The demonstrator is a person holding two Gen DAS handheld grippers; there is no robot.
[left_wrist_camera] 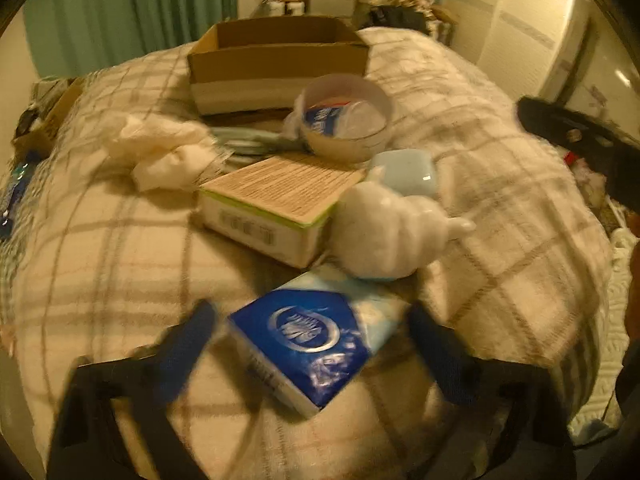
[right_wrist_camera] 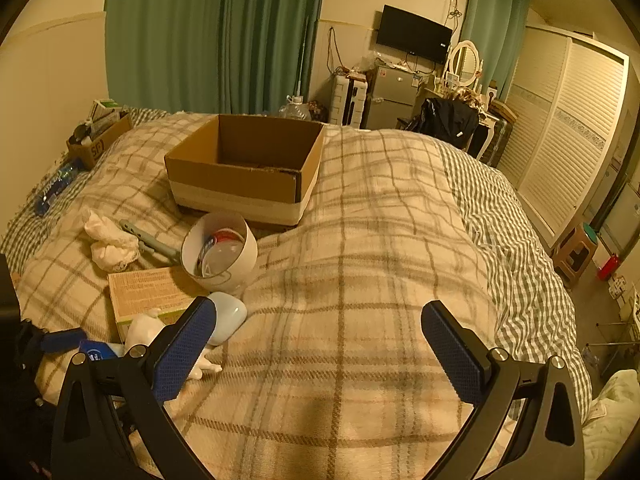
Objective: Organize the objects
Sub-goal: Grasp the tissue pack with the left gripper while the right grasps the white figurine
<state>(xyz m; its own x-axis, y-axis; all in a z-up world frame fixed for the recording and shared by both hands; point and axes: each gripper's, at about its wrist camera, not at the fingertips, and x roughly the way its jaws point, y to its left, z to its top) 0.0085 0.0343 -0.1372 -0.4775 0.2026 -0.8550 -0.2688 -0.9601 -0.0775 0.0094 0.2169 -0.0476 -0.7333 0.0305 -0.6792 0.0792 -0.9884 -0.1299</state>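
A blue and white tissue pack (left_wrist_camera: 308, 340) lies on the plaid blanket (left_wrist_camera: 120, 240). My left gripper (left_wrist_camera: 310, 312) hangs over it, open, with a blue pad on either side and a gap to each. Behind the pack stand a white figurine (left_wrist_camera: 384, 232), a flat printed box (left_wrist_camera: 276, 200), a light blue case (left_wrist_camera: 406, 174) and a white tub (left_wrist_camera: 348, 120) with a plastic container in it. An open cardboard box (right_wrist_camera: 248, 168) sits at the far end of the bed. My right gripper (right_wrist_camera: 318, 312) is open above bare blanket, with nothing between its fingers.
Crumpled white cloth (right_wrist_camera: 110, 244) and a grey-green tool (right_wrist_camera: 152, 244) lie left of the tub. A small carton of clutter (right_wrist_camera: 98, 140) sits at the bed's far left corner. A wardrobe (right_wrist_camera: 560, 152), a stool (right_wrist_camera: 576, 256) and a desk stand to the right.
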